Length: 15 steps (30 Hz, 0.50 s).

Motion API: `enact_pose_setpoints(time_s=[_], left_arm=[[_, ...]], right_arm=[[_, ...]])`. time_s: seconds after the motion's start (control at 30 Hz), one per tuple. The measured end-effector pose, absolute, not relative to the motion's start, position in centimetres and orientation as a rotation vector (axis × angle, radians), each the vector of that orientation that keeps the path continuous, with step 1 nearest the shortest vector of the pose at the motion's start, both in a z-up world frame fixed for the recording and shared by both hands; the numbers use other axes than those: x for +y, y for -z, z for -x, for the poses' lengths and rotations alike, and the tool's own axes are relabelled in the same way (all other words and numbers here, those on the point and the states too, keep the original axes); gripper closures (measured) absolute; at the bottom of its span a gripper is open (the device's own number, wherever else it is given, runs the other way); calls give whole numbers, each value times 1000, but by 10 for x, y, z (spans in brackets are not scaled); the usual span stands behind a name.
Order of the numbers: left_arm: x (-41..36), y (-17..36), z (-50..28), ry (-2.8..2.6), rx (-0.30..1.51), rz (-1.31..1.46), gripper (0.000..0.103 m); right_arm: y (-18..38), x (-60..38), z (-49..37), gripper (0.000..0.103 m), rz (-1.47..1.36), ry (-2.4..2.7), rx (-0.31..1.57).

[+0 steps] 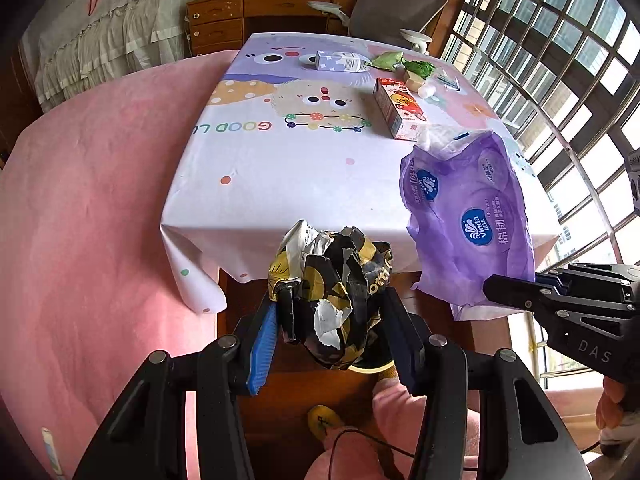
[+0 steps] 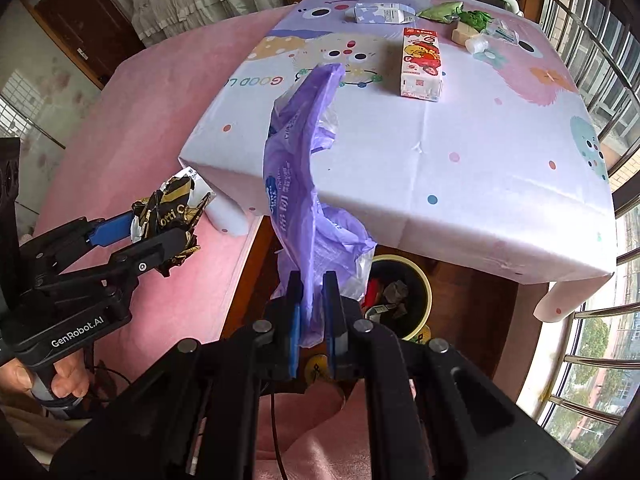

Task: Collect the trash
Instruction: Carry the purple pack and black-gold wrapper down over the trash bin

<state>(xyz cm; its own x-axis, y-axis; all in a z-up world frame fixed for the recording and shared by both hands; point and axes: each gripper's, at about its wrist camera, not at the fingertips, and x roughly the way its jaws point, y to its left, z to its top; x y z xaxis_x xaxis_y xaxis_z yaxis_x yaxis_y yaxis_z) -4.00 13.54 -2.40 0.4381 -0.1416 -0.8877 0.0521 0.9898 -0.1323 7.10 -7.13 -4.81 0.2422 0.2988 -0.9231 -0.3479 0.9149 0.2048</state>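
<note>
My left gripper (image 1: pixel 334 304) is shut on a crumpled black-and-gold wrapper (image 1: pixel 340 280), held off the near edge of the table; the wrapper (image 2: pixel 172 208) also shows in the right wrist view. My right gripper (image 2: pixel 313 292) is shut on a purple plastic tissue bag (image 2: pixel 296 184), which hangs limp in front of the table; that bag (image 1: pixel 468 216) fills the right of the left wrist view. Below the table edge stands a yellow-rimmed trash bin (image 2: pixel 420 280) holding several scraps. On the tablecloth lie a red carton (image 2: pixel 422 66), a blue-white carton (image 2: pixel 380 13) and green wrappers (image 2: pixel 444 12).
The table (image 2: pixel 460 168) carries a cartoon-printed cloth. A pink bedcover (image 1: pixel 88 200) spreads to the left. A small clear bottle (image 2: pixel 494 36) lies at the far right of the table. A barred window (image 1: pixel 560 60) runs along the right, and a wooden desk (image 1: pixel 240 12) stands behind.
</note>
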Motion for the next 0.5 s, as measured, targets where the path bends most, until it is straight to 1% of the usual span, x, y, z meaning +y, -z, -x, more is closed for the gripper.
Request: enact_pose_setpoints(time_s=[0.17,0.33,0.5], left_arm=[[128,58,46,127,1182,108,54],[113,102,52,137,1252,92,54],[91,152,42,144,1310,74,54]], right_arm=[[89,-75,-59,96,76,-423,1329],[139,-83,-47,96,69,-403,1405],[194,-94,-38,96,36,-381,1467]])
